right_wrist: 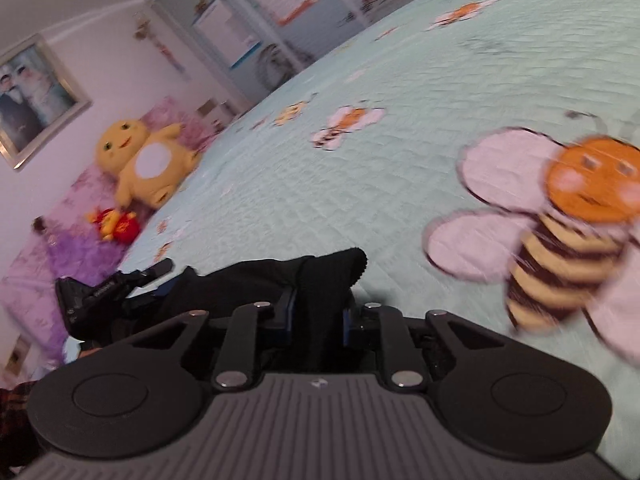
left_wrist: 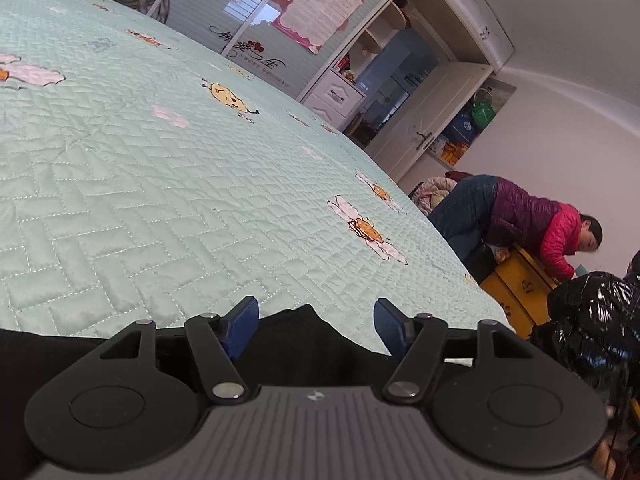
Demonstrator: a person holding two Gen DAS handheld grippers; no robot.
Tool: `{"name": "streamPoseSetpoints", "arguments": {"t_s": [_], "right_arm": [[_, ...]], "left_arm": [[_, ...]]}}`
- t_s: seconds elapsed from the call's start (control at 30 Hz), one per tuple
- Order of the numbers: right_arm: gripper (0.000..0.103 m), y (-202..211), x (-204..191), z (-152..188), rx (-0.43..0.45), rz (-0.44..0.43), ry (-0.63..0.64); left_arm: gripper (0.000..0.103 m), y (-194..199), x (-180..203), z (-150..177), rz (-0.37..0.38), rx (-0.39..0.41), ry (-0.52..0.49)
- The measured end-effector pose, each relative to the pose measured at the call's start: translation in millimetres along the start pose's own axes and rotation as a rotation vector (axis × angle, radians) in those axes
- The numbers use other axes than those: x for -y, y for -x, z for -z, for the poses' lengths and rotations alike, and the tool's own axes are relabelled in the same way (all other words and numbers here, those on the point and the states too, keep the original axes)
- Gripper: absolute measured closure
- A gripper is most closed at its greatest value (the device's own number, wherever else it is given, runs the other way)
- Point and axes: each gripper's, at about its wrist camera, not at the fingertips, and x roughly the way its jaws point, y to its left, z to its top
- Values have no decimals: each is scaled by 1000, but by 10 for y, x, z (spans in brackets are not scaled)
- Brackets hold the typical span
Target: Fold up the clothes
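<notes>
Fold clothes, early stage. A black garment (right_wrist: pixel 280 280) is lying on a mint-green quilted bedspread (left_wrist: pixel 160 184) printed with bees and flowers; it is showing as a bunched, uneven strip, and no finished flat fold is appearing in either view, so most of the folding is judged to be remaining.

Right wrist view: the right gripper (right_wrist: pixel 318 316) is clenching a raised tuft of the black cloth between its blue pads (right_wrist: pixel 286 314); the cloth is passing straight through the narrow gap and sticking up past the fingertips. The rest of the garment is trailing away to the left, toward the other black tool seen near the bed edge. The view is motion-blurred.

Left wrist view: the left gripper (left_wrist: pixel 316 320) is standing with fingers spread wide apart. A peak of the same black cloth is sitting between them, low and near the tool body, with neither pad visibly pressing it; the garment's edge is running left beneath the tool. A grip here is judged to be pending.
</notes>
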Motion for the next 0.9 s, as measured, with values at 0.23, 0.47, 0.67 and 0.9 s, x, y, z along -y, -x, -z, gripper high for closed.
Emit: {"name": "streamPoseSetpoints", "arguments": {"t_s": [0.23, 0.47, 0.67, 0.9], "right_arm": [[75, 54, -7, 60, 26, 19, -49], [71, 815, -179, 412, 266, 140, -241], [74, 1241, -559, 1028, 362, 142, -318], [77, 1071, -684, 1192, 410, 203, -478]], "left_arm": [[35, -16, 58, -7, -25, -15, -28], [33, 265, 291, 11, -143, 35, -100], [30, 846, 681, 214, -48, -30, -257], [30, 1448, 810, 532, -46, -126, -444]]}}
